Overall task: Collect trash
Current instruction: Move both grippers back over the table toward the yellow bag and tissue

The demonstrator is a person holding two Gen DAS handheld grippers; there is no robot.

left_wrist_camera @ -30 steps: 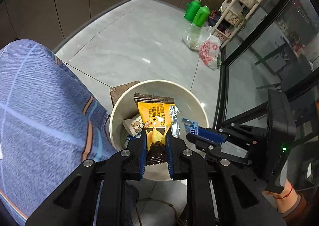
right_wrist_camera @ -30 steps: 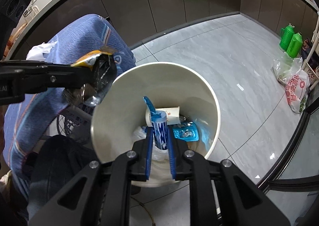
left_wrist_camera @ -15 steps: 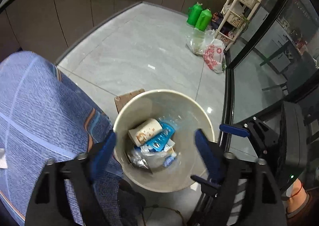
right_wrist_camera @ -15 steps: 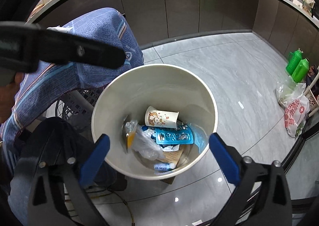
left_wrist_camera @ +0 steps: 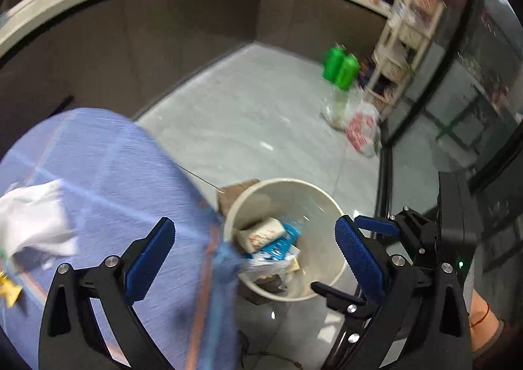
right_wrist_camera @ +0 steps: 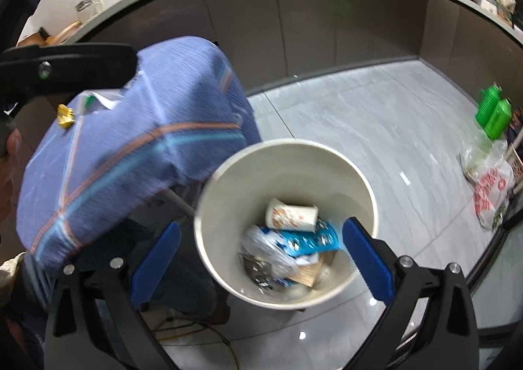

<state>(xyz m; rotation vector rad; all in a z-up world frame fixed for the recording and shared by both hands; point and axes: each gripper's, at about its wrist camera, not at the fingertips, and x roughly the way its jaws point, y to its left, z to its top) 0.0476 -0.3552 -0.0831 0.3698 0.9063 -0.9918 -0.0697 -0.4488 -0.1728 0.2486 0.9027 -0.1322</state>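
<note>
A cream round bin (left_wrist_camera: 323, 285) (right_wrist_camera: 222, 193) stands on the floor beside a table under a blue checked cloth (left_wrist_camera: 108, 174) (right_wrist_camera: 130, 148). In the bin lie a paper cup (right_wrist_camera: 291, 216), a blue packet (right_wrist_camera: 304, 241), a clear plastic wrapper (right_wrist_camera: 268, 249) and other wrappers. My left gripper (left_wrist_camera: 255, 259) is open and empty, above the table edge and the bin. My right gripper (right_wrist_camera: 258, 259) is open and empty above the bin. A white crumpled tissue (left_wrist_camera: 32, 223) and a small yellow wrapper (left_wrist_camera: 8, 288) (right_wrist_camera: 64, 115) lie on the cloth.
Two green jugs (left_wrist_camera: 340, 68) (right_wrist_camera: 492, 112) and plastic bags (left_wrist_camera: 359, 131) (right_wrist_camera: 490, 193) sit on the grey tiled floor by a white shelf rack (left_wrist_camera: 408, 43). Dark cabinets under a cluttered counter line the back. A glass wall (left_wrist_camera: 457, 108) runs on the right.
Both grippers opened and dropped their wrappers, the yellow snack packet and the blue-white one, into the bin. Both then pulled back and up, the left swinging over the table.
</note>
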